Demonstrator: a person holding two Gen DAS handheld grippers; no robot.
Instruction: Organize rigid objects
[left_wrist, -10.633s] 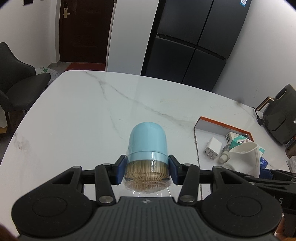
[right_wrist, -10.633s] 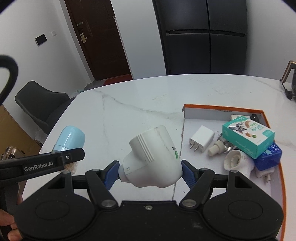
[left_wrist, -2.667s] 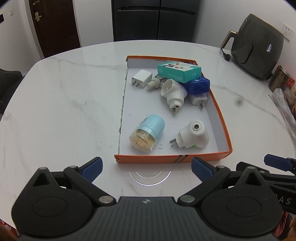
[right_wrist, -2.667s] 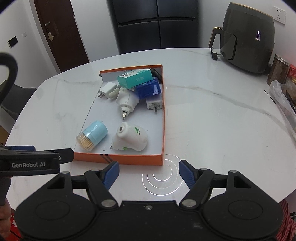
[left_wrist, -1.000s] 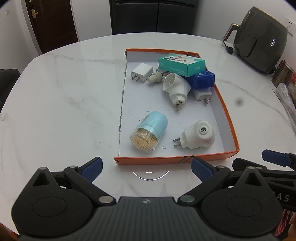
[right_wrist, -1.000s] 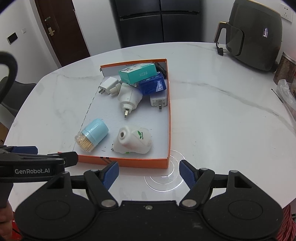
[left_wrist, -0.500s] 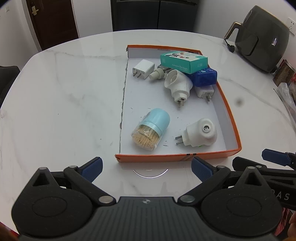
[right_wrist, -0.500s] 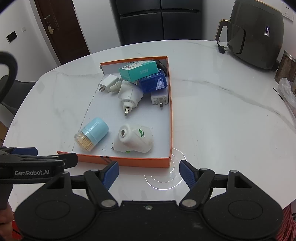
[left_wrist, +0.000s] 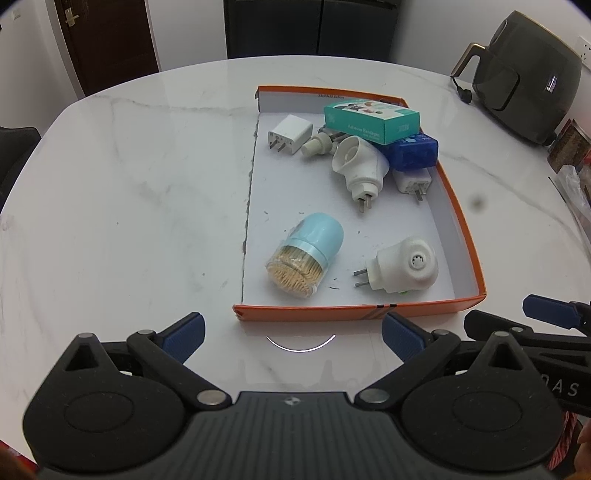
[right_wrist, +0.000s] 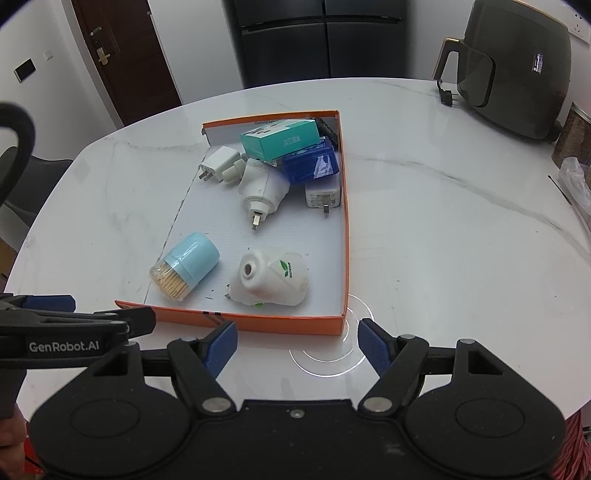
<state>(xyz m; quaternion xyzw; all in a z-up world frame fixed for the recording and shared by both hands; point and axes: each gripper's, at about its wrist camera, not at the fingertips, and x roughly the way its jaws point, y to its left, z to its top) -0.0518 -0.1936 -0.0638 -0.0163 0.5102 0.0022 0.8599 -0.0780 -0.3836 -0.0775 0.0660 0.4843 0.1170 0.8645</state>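
Note:
An orange-rimmed tray (left_wrist: 463, 225) (right_wrist: 345, 229) lies on the white marble table. In it lie a light blue toothpick holder (left_wrist: 308, 254) (right_wrist: 186, 266) on its side, a white plug-in device (left_wrist: 404, 269) (right_wrist: 269, 278), a second white plug (left_wrist: 360, 168) (right_wrist: 262, 192), a white charger (left_wrist: 290, 134) (right_wrist: 218, 162), a teal box (left_wrist: 371, 118) (right_wrist: 280, 140) and a blue box (left_wrist: 412, 151) (right_wrist: 310, 164). My left gripper (left_wrist: 293, 336) is open and empty just in front of the tray's near rim. My right gripper (right_wrist: 297, 341) is open and empty near the tray's front right corner.
A dark air fryer (left_wrist: 524, 70) (right_wrist: 506, 62) stands at the table's back right. Bags and a jar (right_wrist: 574, 147) sit at the right edge. A dark chair (right_wrist: 22, 181) stands to the left, a black fridge (right_wrist: 321, 37) and a brown door (right_wrist: 125, 55) behind.
Earlier each gripper held an object: left the toothpick holder, right the white plug-in device. Both now lie in the tray. Over the last second both open grippers shifted only slightly.

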